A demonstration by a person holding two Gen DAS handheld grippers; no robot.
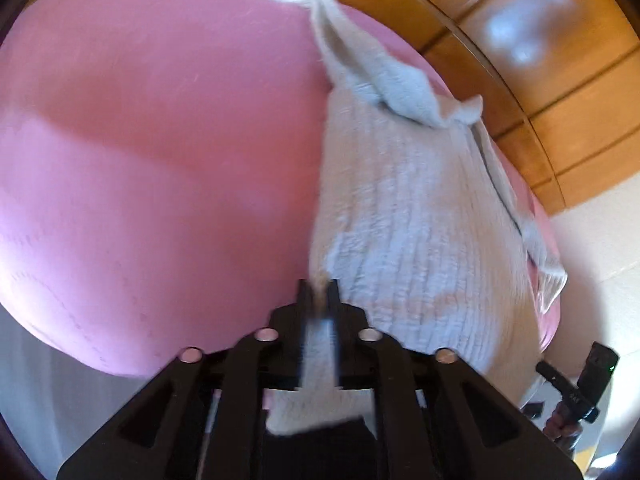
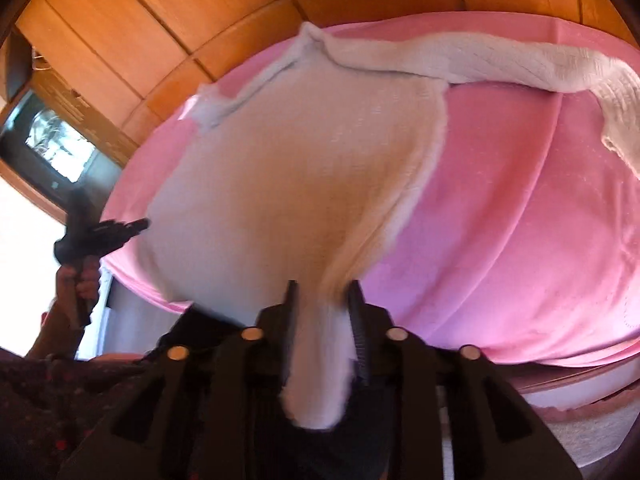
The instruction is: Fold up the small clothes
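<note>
A cream ribbed knit sweater (image 1: 420,220) (image 2: 300,180) lies across a pink bed cover (image 1: 160,140) (image 2: 520,220), its lower edge lifted toward both cameras. My left gripper (image 1: 319,292) is pinched on one corner of that edge, and cloth hangs down behind its fingers. My right gripper (image 2: 323,296) holds a thick bunch of the other corner, with cloth filling the gap between its fingers. One long sleeve (image 2: 480,64) (image 1: 340,40) trails along the far side of the bed. Each view shows the other gripper at the side, in a hand.
Wooden wardrobe panels (image 1: 540,60) (image 2: 160,20) stand right behind the bed. A dark-framed panel (image 2: 56,140) sits at the left of the right wrist view. The bed's near edge (image 2: 560,364) drops to a pale floor (image 1: 600,240).
</note>
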